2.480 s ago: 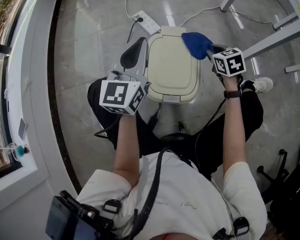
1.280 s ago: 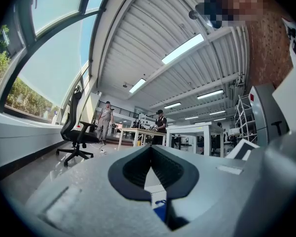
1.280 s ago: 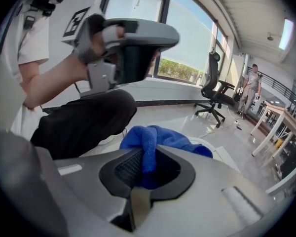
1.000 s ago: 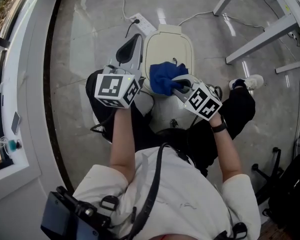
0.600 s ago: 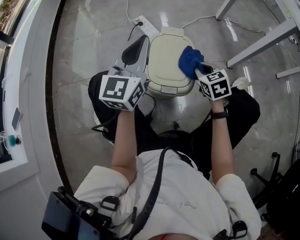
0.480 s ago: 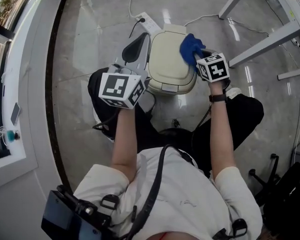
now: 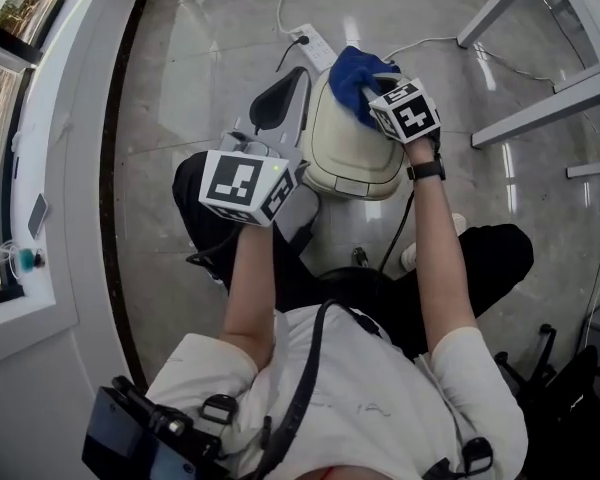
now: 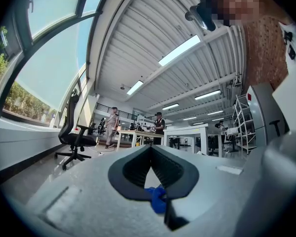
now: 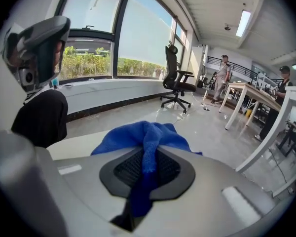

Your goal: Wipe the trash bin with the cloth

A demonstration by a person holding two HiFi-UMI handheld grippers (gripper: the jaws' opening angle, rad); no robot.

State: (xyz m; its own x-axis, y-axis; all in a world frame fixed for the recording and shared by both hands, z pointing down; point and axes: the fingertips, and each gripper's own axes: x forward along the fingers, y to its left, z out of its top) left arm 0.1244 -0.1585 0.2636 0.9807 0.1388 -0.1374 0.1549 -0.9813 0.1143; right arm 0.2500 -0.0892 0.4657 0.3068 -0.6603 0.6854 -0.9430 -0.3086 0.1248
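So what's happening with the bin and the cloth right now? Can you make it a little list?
bin: cream, lid shut, on the floor in front of the person
cloth: blue, bunched up, on the far part of the lid
right gripper: jaws shut on the cloth
left gripper: beside the bin on its left, jaw tips together, apart from the cloth
odd bit: small blue bit low between the left jaws, can't tell what it is
also there: power strip on the floor beyond the bin
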